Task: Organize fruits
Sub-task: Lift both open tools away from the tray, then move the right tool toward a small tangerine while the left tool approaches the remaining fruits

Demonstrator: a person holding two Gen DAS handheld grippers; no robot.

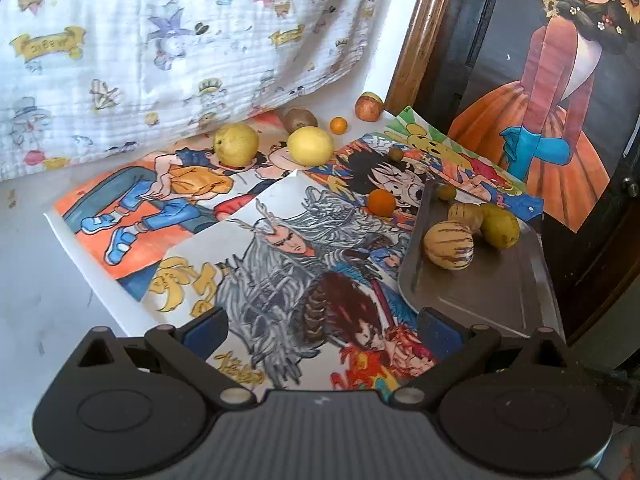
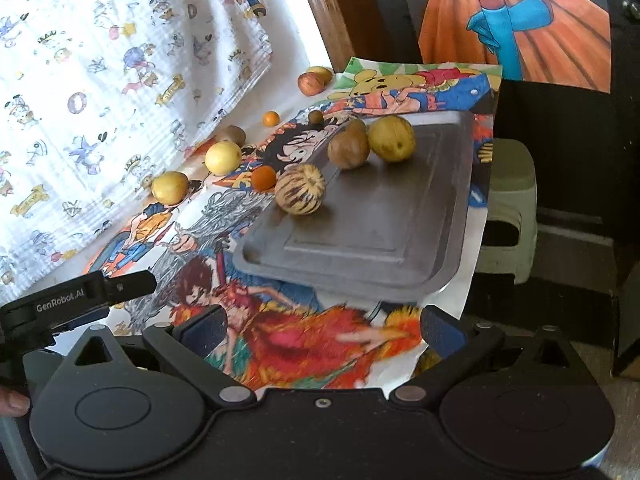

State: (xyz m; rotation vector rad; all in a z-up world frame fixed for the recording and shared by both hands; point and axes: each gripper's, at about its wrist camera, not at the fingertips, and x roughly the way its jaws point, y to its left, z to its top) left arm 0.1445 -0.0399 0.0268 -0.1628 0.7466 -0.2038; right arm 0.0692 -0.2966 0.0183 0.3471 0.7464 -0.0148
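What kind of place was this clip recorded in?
Most likely a room in a home, not a lab. A cartoon-print cloth hangs behind a surface covered with hand-coloured cartoon drawings, and a plastic step stool stands beside it. Fruit lies loose and on a metal tray.

The near half of the metal tray (image 2: 360,240) is lying bare and open to approach. Three fruits (image 2: 348,150) are crowding its far end, a hanging printed cloth (image 2: 120,80) is closing off the left, and a dark cabinet (image 1: 580,260) is walling the right.
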